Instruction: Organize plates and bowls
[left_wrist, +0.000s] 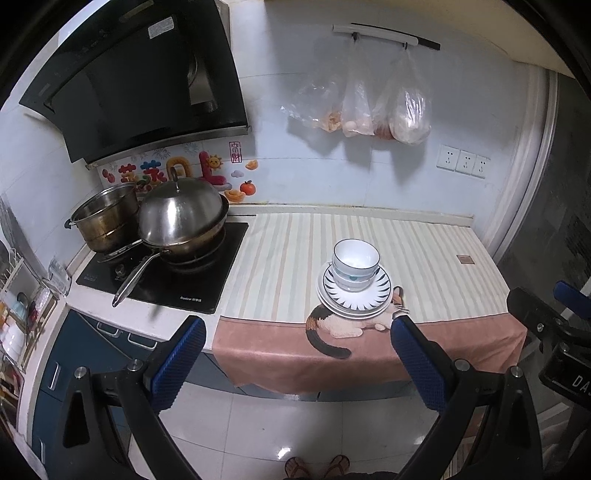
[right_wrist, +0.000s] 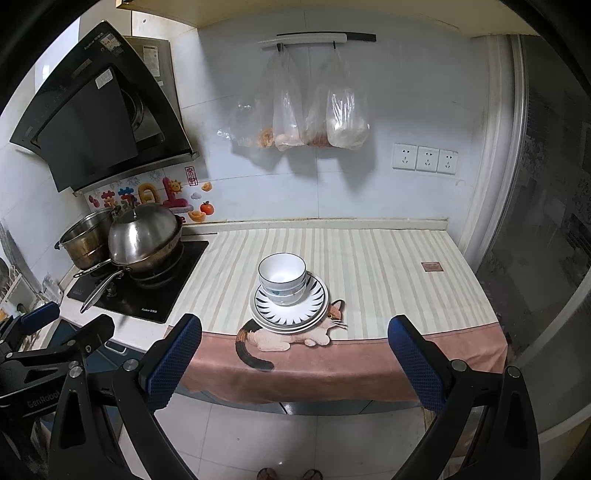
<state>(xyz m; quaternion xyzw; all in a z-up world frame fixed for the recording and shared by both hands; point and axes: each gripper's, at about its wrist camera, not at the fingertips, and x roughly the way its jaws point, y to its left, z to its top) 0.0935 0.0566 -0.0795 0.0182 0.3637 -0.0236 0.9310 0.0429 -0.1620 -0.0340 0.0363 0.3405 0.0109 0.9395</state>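
Nearest, the left gripper (left_wrist: 297, 354) and the right gripper (right_wrist: 294, 352) both hang above the floor in front of the desk (right_wrist: 388, 258), each with its blue pads spread wide and nothing between them. Beyond them, near the desk's front edge, nested bowls (right_wrist: 282, 275) sit on stacked plates (right_wrist: 314, 299), which partly cover a cat printed on the striped cloth (right_wrist: 369, 350). Farther left, a lidded wok (left_wrist: 183, 221) rests on the stove (left_wrist: 207, 284).

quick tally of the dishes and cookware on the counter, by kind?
Bowls: 2, nested, as far as the rims show
Plates: 3, stacked, as far as the rims show
Pots: 1
Lidded woks: 1
Total: 7
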